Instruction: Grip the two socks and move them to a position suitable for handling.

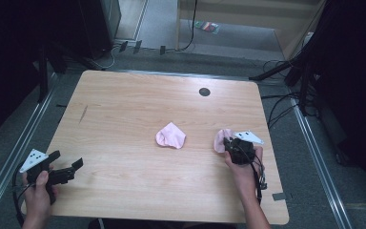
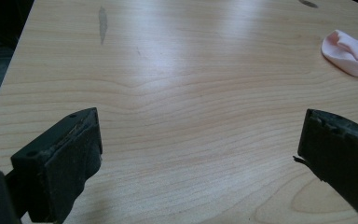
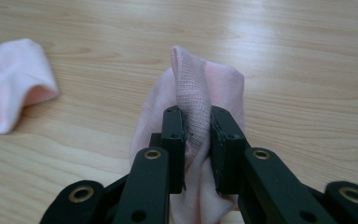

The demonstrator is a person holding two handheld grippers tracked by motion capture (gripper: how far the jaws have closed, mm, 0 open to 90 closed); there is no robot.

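Right hand-held gripper: clenched on the ribbed cuff of a pink sock, fabric pinched between both jaws; the rest of the sock drapes ahead of and below the jaws onto the desk, likely gripped at the cuff so it can be lifted or drawn along
Second pink sock: lies crumpled and free, well to the left of the right hand-held gripper, near mid-desk
Left hand-held gripper: released, jaws spread wide with bare wood between them, hovering low at the near left edge, apparently waiting its turn
Likely aim: pairing the two socks, judging by the layout
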